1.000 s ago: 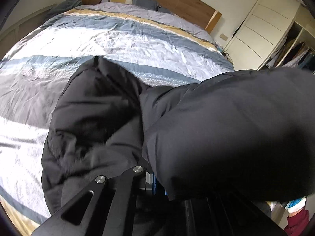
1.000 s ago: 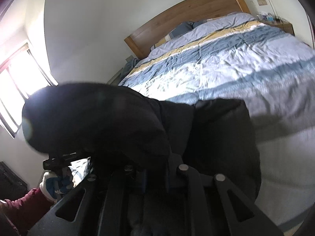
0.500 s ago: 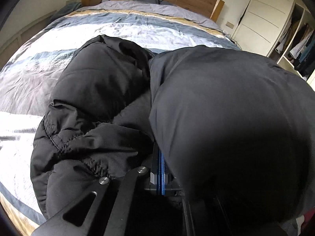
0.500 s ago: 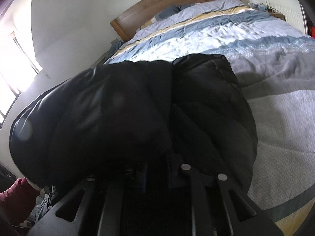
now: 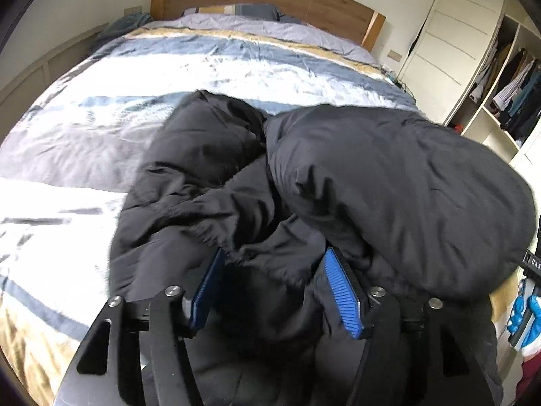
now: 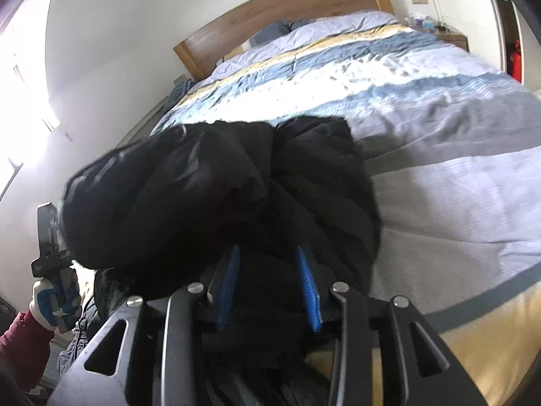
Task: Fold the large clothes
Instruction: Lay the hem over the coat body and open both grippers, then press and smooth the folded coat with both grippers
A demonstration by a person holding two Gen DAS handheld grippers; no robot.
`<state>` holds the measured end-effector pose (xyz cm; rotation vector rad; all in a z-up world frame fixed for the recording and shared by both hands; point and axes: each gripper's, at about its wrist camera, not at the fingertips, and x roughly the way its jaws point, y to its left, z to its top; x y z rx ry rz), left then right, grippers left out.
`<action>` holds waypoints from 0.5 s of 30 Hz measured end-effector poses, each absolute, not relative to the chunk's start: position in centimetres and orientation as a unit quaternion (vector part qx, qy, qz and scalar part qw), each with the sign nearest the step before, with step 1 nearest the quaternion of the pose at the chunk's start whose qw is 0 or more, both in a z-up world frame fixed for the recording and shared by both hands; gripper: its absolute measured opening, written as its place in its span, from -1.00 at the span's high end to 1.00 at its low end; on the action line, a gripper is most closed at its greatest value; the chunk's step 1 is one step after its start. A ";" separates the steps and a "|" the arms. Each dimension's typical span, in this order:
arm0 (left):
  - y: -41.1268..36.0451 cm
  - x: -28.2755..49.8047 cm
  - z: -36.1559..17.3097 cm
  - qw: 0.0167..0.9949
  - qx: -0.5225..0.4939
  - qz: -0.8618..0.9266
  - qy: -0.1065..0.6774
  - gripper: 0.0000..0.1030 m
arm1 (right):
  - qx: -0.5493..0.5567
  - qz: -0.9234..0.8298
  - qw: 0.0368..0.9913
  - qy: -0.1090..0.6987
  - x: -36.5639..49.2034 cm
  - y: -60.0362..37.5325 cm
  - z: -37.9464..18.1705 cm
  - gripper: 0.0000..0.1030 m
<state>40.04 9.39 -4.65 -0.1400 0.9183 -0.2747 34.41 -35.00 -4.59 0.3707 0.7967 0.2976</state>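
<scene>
Folding looks part done: the black jacket lies bunched near the foot of the bed, one puffy part doubled over the rest, so a fold seems laid but the bundle is lumpy and not yet squared. Smoothing and probably further folds remain, as I judge it. Both tools point down over the near edge of the cloth. The left hand-held gripper has just been opening; its blue pads stand apart with jacket cloth lying loose between them, not pinched. The right hand-held gripper has likewise just been opening, its pads narrowly apart, dark cloth between them and apparently released. A gloved hand holding the left tool shows at the right view's left edge.
</scene>
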 end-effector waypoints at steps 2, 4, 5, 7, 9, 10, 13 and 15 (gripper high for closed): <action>10.4 39.3 -3.7 0.889 -0.075 -0.131 0.431 -0.26 | 0.174 0.136 0.901 0.375 33.9 -35.5 -3.3 0.29; 11.1 38.8 -2.6 0.895 -0.082 -0.128 0.418 -0.35 | 0.171 0.134 0.907 0.362 33.9 -35.7 -1.9 0.15; 11.2 38.8 -1.8 0.898 -0.088 -0.128 0.411 -0.36 | 0.170 0.134 0.909 0.355 33.8 -35.7 -1.2 0.11; 10.8 39.2 -0.6 0.902 -0.093 -0.131 0.402 -0.40 | 0.163 0.137 0.915 0.344 34.4 -35.3 0.3 0.03; 10.1 39.8 0.4 0.904 -0.094 -0.135 0.394 -0.41 | 0.154 0.145 0.917 0.338 35.5 -34.5 1.5 0.02; 9.5 40.2 0.9 0.906 -0.091 -0.139 0.390 -0.42 | 0.152 0.149 0.917 0.336 35.9 -34.2 1.8 0.01; 7.1 41.6 1.9 0.908 -0.079 -0.149 0.383 -0.42 | 0.139 0.164 0.919 0.331 37.8 -32.4 2.8 0.01; 5.7 42.5 2.1 0.909 -0.071 -0.155 0.381 -0.42 | 0.131 0.178 0.918 0.330 39.2 -31.0 3.2 0.00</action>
